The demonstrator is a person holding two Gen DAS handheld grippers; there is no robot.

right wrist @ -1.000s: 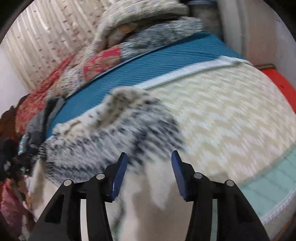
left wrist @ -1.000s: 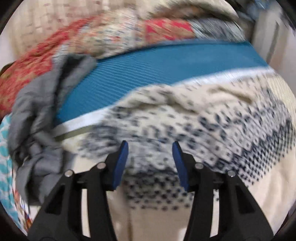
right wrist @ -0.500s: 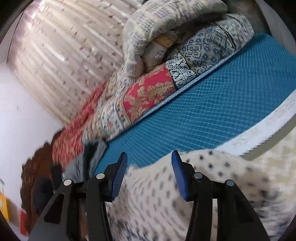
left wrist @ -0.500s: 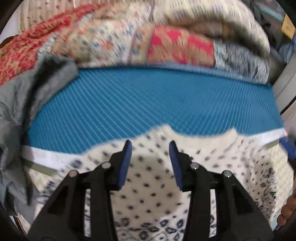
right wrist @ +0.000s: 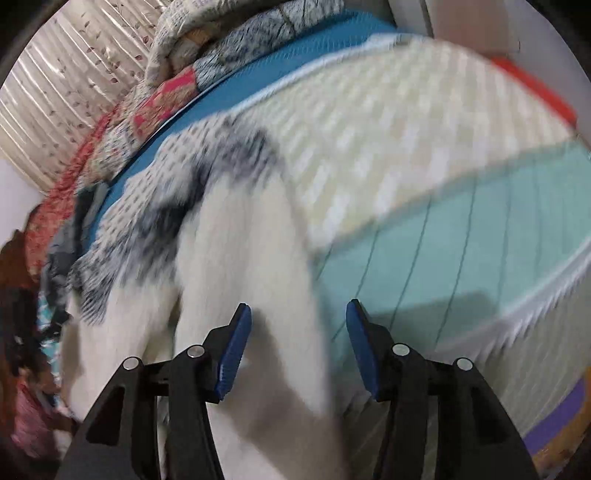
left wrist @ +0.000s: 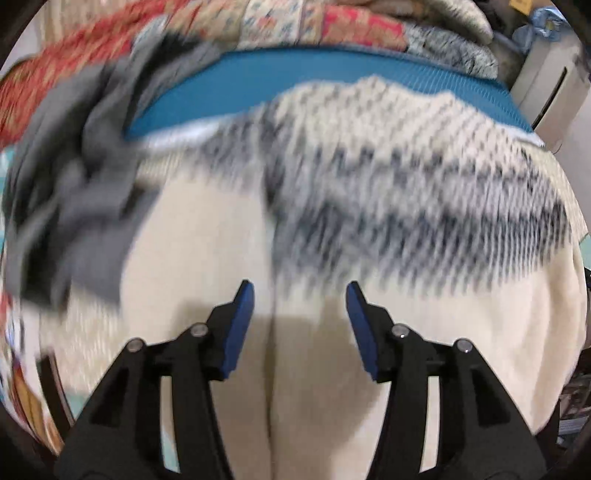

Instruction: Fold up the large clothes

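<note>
One sweater (left wrist: 388,177), cream with a dark patterned band across the chest, is spread over the bed and fills most of the left wrist view. Its plain cream lower part lies nearest the camera, and a lengthwise crease or fold edge is seen running down it between the fingers. The picture is smeared by motion, so the knit pattern cannot be read in detail.

The left gripper (left wrist: 300,325) is held above the cream part, pointing steeply down. Its jaws are parted and opening; cloth is seen behind the gap, but the blue pads are not pressed on it.

In the right wrist view the sweater (right wrist: 236,236) is seen from its right side, with a long cream part running toward the camera. The right gripper (right wrist: 298,343) hangs over the right edge of that part. Its jaws are parted and closing; nothing is pinched, and whether the cloth edge sits between the pads or below them cannot be told.

A grey garment (left wrist: 74,206) is bunched just left of the sweater, touching or overlapping its edge. Under the sweater a cream zigzag bedspread (right wrist: 388,122) with a mint border (right wrist: 461,251) is seen, and beyond it a blue sheet (left wrist: 295,74). A patchwork quilt (left wrist: 314,26) is heaped along the far side, with a curtain (right wrist: 66,92) behind it.
</note>
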